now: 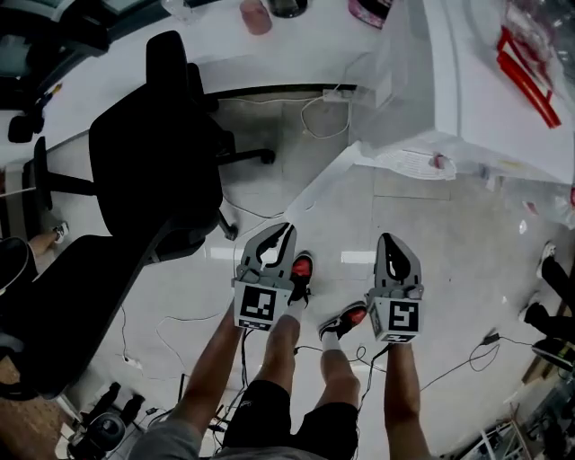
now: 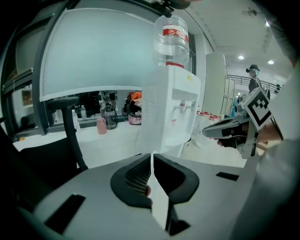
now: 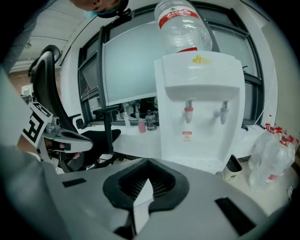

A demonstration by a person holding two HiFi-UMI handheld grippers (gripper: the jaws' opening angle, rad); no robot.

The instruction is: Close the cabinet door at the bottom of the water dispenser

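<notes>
The white water dispenser (image 1: 485,81) stands at the head view's upper right. A thin white panel (image 1: 323,184) juts from its base over the floor; it looks like the open cabinet door seen edge-on. My left gripper (image 1: 286,229) and right gripper (image 1: 388,241) hang side by side above my shoes, both pointing toward the dispenser, well short of it. Both are shut with nothing between the jaws. The left gripper view shows the dispenser (image 2: 171,112) with its bottle (image 2: 171,40) ahead; the right gripper view shows its taps and front (image 3: 201,108). The gripper bodies hide the cabinet there.
A black office chair (image 1: 153,153) stands left of the door panel, and another (image 1: 54,305) is at the near left. A white desk (image 1: 269,54) runs along the back with a pink cup (image 1: 256,16). Cables (image 1: 323,117) trail on the tiled floor. Bagged bottles (image 3: 272,154) sit right of the dispenser.
</notes>
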